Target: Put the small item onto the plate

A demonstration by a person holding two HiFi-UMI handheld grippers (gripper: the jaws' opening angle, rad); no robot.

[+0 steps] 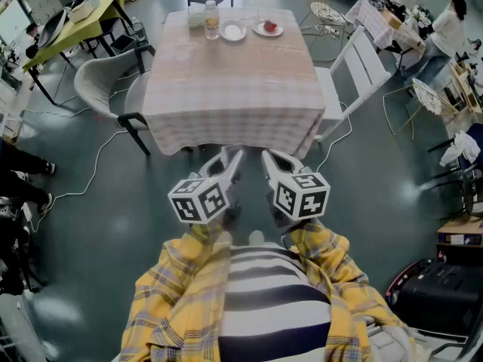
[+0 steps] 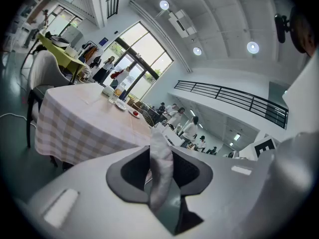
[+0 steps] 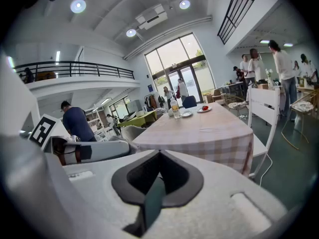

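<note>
A small red item [image 1: 269, 26] lies on a white plate [image 1: 259, 30] at the far end of the table with the checked cloth [image 1: 234, 89]. Beside it stand an empty white dish [image 1: 233, 32] and a drink bottle [image 1: 212, 19]. Both grippers hang close to my body, short of the table's near edge. My left gripper [image 1: 232, 157] and right gripper [image 1: 269, 157] point at the table, jaws together, nothing in them. The right gripper view shows the red item [image 3: 205, 108] and bottle [image 3: 175, 108] far ahead of the shut jaws [image 3: 159, 179]. The left gripper [image 2: 158, 129] sees the red item [image 2: 135, 111] far off.
A white slatted chair [image 1: 355, 74] stands at the table's right side, a grey shell chair [image 1: 106, 81] at its left. Cables [image 1: 90, 179] trail over the dark floor. A yellow-green table [image 1: 72, 25] stands at the back left, with people and more furniture round the room.
</note>
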